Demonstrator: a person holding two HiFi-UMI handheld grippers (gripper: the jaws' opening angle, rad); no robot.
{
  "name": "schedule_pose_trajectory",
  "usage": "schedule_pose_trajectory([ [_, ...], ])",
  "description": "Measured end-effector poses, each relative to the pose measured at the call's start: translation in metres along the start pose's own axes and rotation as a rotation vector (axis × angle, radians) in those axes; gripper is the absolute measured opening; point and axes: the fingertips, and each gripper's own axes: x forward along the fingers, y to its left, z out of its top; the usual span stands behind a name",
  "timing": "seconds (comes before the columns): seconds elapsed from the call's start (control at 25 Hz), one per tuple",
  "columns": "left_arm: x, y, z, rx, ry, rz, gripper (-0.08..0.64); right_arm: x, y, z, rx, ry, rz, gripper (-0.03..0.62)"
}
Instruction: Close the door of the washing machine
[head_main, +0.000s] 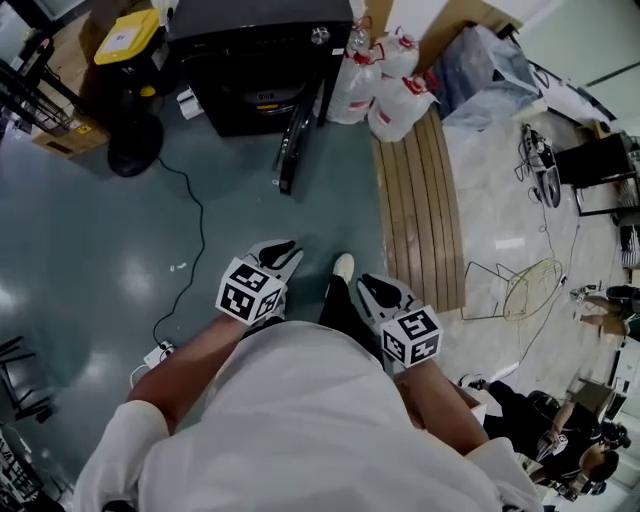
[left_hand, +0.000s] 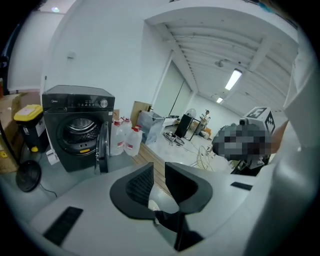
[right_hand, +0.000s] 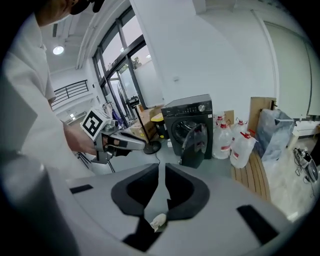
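The washer (head_main: 250, 60) stands at the far end of the grey floor (head_main: 110, 260), straight ahead of me and well apart from both my hands. Its drum (left_hand: 80, 131) faces me, uncovered.

The door (head_main: 292, 150) hangs open. It sticks out from the front toward me, nearly square to the machine, so from my head I see it edge-on as a dark bar. Its long axis runs from the washer toward my feet. It seems hinged on the right side of the drum mouth. If so, its outer face looks to my right and its free edge is the end nearest me.

My left hand-held gripper (head_main: 283, 252) points almost in line with that free edge and is slightly the nearer of the two. Its jaws stand a little apart, with nothing between them.

My right hand-held gripper (head_main: 370, 287) sits farther right, on the side of the outer face. Its jaws show only a narrow slit, and they too are empty.

I judge the closing push has to land on the outer face and go leftward and back into the machine. That favours my right hand, but first I must cover the open floor between us.
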Motion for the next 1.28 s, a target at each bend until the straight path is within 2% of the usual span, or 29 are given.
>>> schedule_pose_trajectory([
  [0.12, 0.033, 0.011, 0.018, -0.038, 0.002, 0.074, 0.072, 0.001, -0.043, 0.025, -0.046, 0.008, 0.037, 0.057],
  [0.28, 0.082, 0.034, 0.050, -0.052, 0.012, 0.176, 0.072, 0.011, -0.105, 0.052, -0.075, 0.012, 0.089, 0.063],
  [0.48, 0.116, 0.064, 0.079, -0.106, 0.007, 0.314, 0.072, 0.009, -0.153, 0.078, -0.137, 0.029, 0.149, 0.064],
  [0.68, 0.142, 0.113, 0.088, -0.185, 0.026, 0.437, 0.072, 0.018, -0.193, 0.080, -0.126, 0.068, 0.157, 0.066],
  [0.76, 0.149, 0.134, 0.086, -0.193, 0.047, 0.475, 0.073, 0.022, -0.202, 0.085, -0.114, 0.077, 0.150, 0.066],
  [0.92, 0.167, 0.175, 0.079, -0.184, 0.097, 0.519, 0.086, 0.035, -0.218, 0.103, -0.091, 0.080, 0.126, 0.066],
  [1.12, 0.197, 0.216, 0.066, -0.197, 0.132, 0.520, 0.100, 0.045, -0.233, 0.131, -0.068, 0.075, 0.059, 0.066],
  [1.28, 0.217, 0.241, 0.058, -0.173, 0.171, 0.532, 0.103, 0.052, -0.237, 0.142, -0.032, 0.094, 0.018, 0.061],
])
